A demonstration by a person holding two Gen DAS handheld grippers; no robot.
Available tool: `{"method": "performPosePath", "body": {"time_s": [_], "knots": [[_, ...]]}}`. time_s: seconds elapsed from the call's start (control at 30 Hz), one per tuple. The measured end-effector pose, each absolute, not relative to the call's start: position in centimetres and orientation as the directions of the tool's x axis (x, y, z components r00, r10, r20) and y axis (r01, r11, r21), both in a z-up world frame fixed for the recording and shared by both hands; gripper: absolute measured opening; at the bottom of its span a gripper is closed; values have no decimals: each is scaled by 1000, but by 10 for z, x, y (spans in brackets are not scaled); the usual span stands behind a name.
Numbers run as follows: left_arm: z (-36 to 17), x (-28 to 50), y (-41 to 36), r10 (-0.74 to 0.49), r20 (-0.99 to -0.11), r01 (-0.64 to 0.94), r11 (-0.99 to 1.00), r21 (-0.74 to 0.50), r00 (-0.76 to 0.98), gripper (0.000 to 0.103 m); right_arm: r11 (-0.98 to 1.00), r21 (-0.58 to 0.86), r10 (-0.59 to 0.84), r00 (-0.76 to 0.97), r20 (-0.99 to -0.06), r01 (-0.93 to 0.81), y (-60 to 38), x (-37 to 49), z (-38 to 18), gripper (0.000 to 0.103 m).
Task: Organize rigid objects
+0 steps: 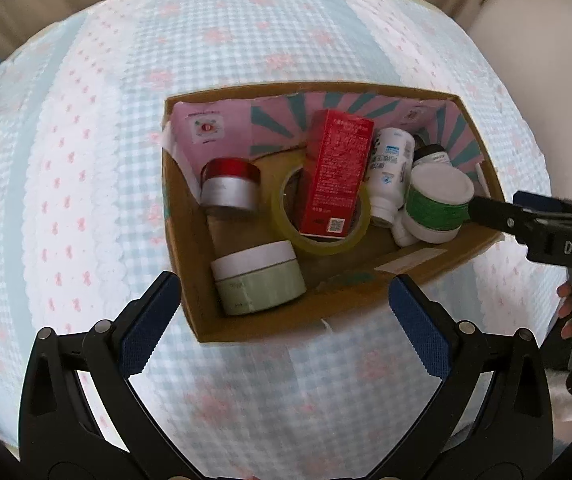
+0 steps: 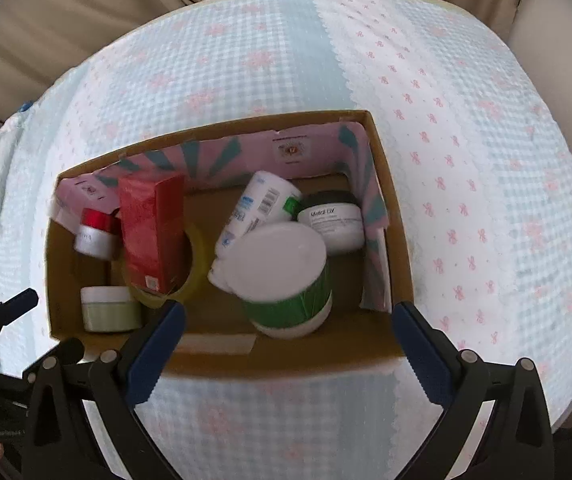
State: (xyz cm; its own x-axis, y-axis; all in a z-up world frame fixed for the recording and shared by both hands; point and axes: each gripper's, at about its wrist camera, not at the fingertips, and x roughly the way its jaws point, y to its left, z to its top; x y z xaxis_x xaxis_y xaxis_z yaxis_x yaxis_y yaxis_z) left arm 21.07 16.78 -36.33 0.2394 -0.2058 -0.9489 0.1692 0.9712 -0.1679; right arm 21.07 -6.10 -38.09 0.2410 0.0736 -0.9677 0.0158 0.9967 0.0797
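An open cardboard box (image 1: 426,266) (image 2: 306,356) sits on a blue-checked cloth. It holds a red carton (image 1: 336,176) (image 2: 151,232) leaning in a tape roll (image 1: 322,240), a red-lidded silver jar (image 1: 229,186), a pale green jar (image 1: 257,280) (image 2: 107,308), a white bottle (image 1: 390,176) (image 2: 257,208), a dark-lidded jar (image 2: 332,220) and a green-wound spool (image 1: 438,204) (image 2: 286,280). My left gripper (image 1: 283,284) is open above the box's near edge, over the pale green jar. My right gripper (image 2: 288,308) is open just above the spool, its pads clear of it.
The cloth (image 1: 85,160) (image 2: 466,160) with pink flowers covers a raised surface that drops off at the near side. Beige curtains (image 2: 85,20) hang behind. A finger of the right gripper (image 1: 490,214) reaches over the box's right wall. The left gripper's finger (image 2: 17,304) shows at the lower left.
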Motion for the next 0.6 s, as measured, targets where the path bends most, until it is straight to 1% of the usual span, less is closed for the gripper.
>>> {"method": "performPosePath", "body": {"time_s": [0.27,0.43,0.57,0.6], "knots": [[-323,194,154,-147,-944,130,985,-113,294,103,992,129,126,288,-949,-7,-68,198,-358,103],[-264,179,141,-153,-916,73,988,-135,370,103,987,149,161,320,-934,-60,-77,189,-320,103],[-210,171,125,-142,-882,50,990,-133,450,103,984,154,178,365,-914,-94,-95,180,-268,103],[-188,169,119,-143,-863,46,989,-138,485,103,983,155,182,382,-906,-101,-100,178,-251,103]]}}
